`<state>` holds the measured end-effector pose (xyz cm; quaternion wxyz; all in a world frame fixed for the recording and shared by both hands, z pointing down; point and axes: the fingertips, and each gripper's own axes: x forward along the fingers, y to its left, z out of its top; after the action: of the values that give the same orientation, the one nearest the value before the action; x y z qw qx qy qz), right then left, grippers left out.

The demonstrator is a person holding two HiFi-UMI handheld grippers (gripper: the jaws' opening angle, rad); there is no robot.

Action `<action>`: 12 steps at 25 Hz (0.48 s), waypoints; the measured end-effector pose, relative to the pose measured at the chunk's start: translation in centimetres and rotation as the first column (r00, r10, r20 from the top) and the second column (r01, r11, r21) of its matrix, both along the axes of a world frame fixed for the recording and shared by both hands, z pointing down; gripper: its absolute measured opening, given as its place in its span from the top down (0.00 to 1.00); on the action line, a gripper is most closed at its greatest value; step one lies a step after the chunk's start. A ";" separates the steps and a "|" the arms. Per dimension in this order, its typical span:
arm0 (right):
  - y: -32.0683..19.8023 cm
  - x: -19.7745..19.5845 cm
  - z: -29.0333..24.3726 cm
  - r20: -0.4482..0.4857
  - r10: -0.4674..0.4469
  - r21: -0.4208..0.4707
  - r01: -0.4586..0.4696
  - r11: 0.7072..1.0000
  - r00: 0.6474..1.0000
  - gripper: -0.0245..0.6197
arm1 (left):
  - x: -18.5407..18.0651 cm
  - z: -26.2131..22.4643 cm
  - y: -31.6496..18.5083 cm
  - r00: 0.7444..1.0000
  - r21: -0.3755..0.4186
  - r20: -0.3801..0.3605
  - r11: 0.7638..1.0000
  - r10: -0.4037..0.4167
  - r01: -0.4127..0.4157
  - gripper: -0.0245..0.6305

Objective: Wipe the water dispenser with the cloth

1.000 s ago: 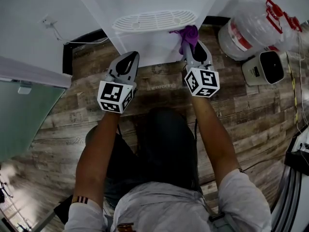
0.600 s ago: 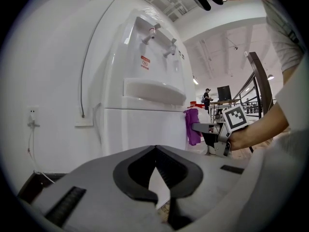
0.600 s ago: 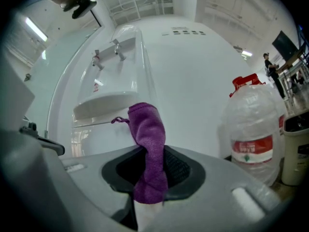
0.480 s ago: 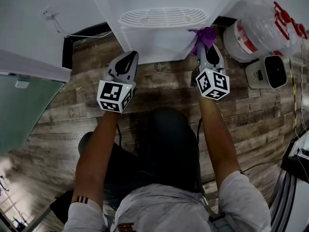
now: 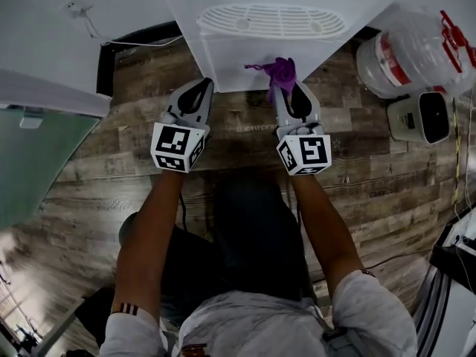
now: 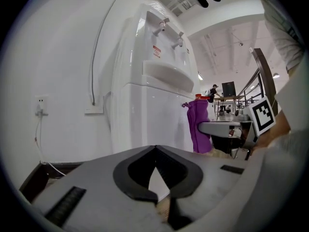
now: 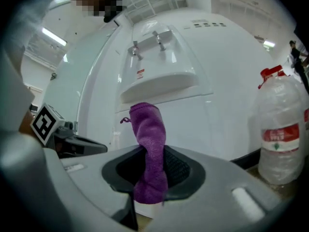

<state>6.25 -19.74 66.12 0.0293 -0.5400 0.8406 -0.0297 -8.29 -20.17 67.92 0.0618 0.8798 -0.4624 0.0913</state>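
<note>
Right gripper point(image 5: 287, 92) is further left than a moment ago, so the purple cloth point(image 5: 281, 71) is now near the middle of the water dispenser point(image 5: 223, 58), below the grille point(image 5: 271, 21). My left gripper point(image 5: 201, 85) hangs close to the front panel, fingers closed tip to tip on nothing. My right fingers pinch the cloth, which sticks up against the white panel. A big water bottle point(image 5: 420, 47) stands off to the right.

One water dispenser point(image 5: 223, 58), one purple cloth point(image 5: 281, 71), two grippers point(image 5: 201, 85) point(image 5: 287, 89), one water jug point(image 5: 416, 50)
</note>
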 end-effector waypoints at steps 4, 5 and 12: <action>0.2 -6.2 1.0 0.005 -0.108 -0.005 0.108 0.994 0.994 0.80 | -1.8 1.2 0.0 1.000 -0.019 0.017 0.999 -0.027 0.027 0.96; 0.1 -7.8 1.3 0.002 -0.135 -0.007 0.135 0.991 0.991 0.80 | -2.2 1.5 0.0 0.999 -0.023 0.022 0.999 -0.034 0.034 0.96; -1.0 -16.0 3.5 -0.036 -0.261 -0.032 0.260 0.965 0.965 0.80 | -3.5 2.6 -0.2 0.998 -0.038 0.055 0.999 -0.037 0.039 0.96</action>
<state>-9.70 -20.71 69.62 0.0012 -0.4255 0.9043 -0.0337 -11.77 -20.40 70.55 0.0683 0.8668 -0.4785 0.1230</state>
